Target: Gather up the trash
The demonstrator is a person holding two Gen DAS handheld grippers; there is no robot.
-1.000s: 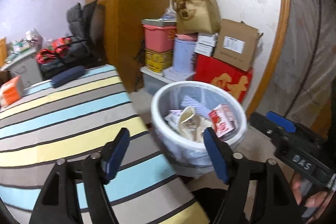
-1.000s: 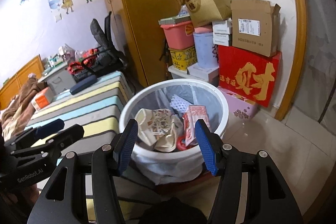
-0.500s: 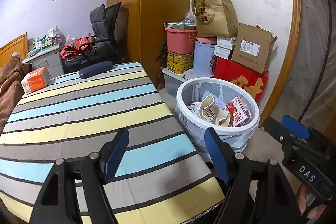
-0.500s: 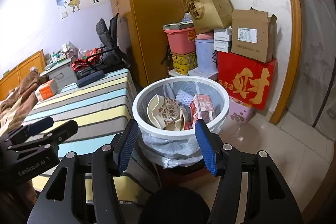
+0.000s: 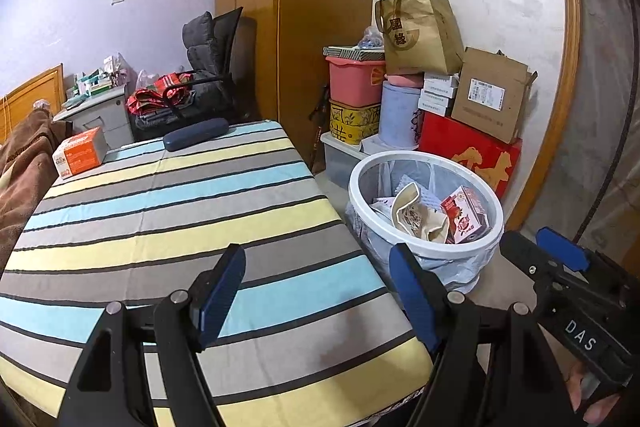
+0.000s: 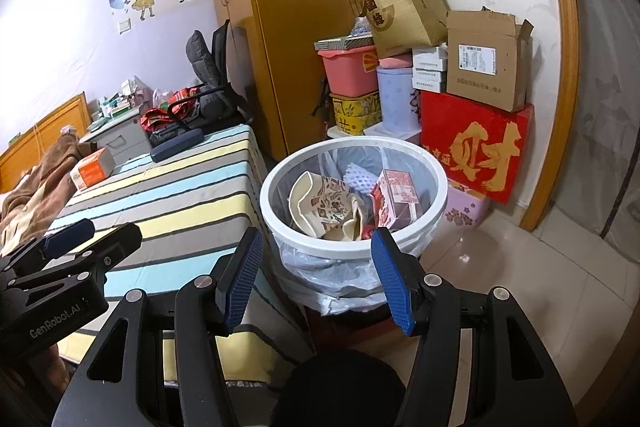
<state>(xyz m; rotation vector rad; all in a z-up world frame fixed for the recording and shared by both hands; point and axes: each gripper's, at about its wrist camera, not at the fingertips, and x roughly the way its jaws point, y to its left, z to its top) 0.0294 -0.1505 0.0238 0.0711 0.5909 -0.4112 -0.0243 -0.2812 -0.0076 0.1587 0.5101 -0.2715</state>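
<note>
While both tools (image 5: 316,291) (image 6: 316,279) gape empty: round white plastic bin (image 6: 280,219), crumpled paper trash (image 6: 320,203).

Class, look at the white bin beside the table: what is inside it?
The bin holds a cream paper bag, a red carton and white foam netting; anything beneath them is hidden.

Open tongs (image 6: 318,279) before trash bin (image 6: 434,205)
</note>
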